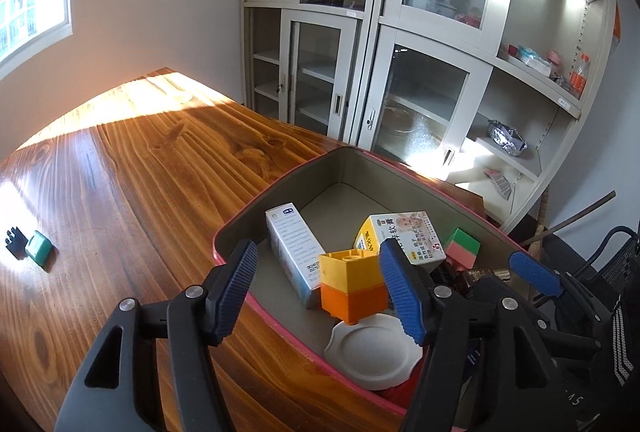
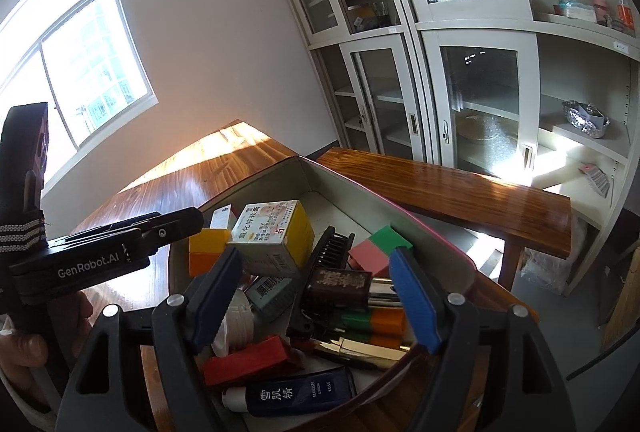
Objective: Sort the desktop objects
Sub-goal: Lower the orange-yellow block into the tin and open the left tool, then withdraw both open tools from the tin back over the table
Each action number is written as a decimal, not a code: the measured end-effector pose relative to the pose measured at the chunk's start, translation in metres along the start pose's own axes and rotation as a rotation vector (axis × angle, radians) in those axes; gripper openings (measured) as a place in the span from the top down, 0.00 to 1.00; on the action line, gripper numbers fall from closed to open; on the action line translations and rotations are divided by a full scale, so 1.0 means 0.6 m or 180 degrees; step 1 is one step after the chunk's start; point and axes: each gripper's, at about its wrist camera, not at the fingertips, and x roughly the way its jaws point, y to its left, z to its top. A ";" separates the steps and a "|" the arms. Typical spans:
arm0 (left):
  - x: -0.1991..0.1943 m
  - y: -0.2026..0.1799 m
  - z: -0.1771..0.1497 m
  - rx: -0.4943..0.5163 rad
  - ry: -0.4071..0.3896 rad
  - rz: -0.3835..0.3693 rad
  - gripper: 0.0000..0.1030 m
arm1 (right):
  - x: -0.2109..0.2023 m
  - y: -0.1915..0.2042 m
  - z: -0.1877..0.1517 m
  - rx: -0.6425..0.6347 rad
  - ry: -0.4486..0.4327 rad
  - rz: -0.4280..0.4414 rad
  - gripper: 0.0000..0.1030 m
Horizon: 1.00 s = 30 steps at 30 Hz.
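Observation:
A pink-rimmed grey box (image 1: pixel 352 168) stands on the wooden table (image 1: pixel 140 168) and holds several sorted items. My left gripper (image 1: pixel 320 288) is open above its near edge, with a yellow-and-orange block (image 1: pixel 350 284) lying between the fingers, not gripped. A white carton (image 1: pixel 294 252), a yellow-white ointment box (image 1: pixel 400 236) and a white lid (image 1: pixel 372 354) lie inside. My right gripper (image 2: pixel 316 296) is open and empty over the same box (image 2: pixel 320 176), above a black comb (image 2: pixel 328 252), a red block (image 2: pixel 248 356) and a dark blue tube (image 2: pixel 296 394).
A green eraser (image 1: pixel 39 247) and a small black clip (image 1: pixel 14 239) lie on the table at far left. Glass-door cabinets (image 1: pixel 360 32) stand behind the table. The left gripper's body (image 2: pixel 100 252) shows at the left of the right wrist view.

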 end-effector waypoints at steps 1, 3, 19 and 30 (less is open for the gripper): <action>-0.002 0.004 -0.002 -0.0001 -0.0003 0.0042 0.34 | -0.001 0.002 0.000 0.0001 0.0001 -0.0001 0.23; -0.005 0.012 -0.006 -0.0009 -0.0007 0.0113 0.34 | -0.002 0.007 -0.001 -0.0007 0.0004 0.0003 0.23; -0.052 0.128 -0.035 -0.0319 -0.0092 0.0576 0.34 | 0.005 0.098 -0.006 -0.0295 0.0040 0.0191 0.22; -0.107 0.255 -0.067 -0.0640 -0.0199 0.0950 0.34 | 0.042 0.230 -0.027 -0.0767 0.0165 0.0545 0.22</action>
